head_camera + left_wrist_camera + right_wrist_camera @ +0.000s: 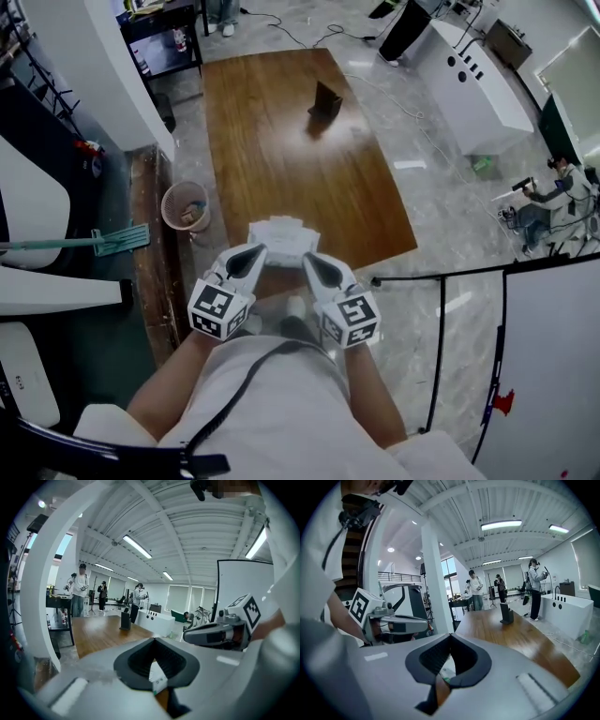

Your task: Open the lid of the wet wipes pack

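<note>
Left gripper at 7 o'clock of wet wipes pack, right gripper at 5 o'clock. Both pairs of fingers pressed together, each apparently pinching thin pack edge; contact partly hidden. Pack white, held between grippers above near edge of wooden table. Wicker bin at 9 o'clock, on floor. Dark stand at 12 o'clock, far down table.
</note>
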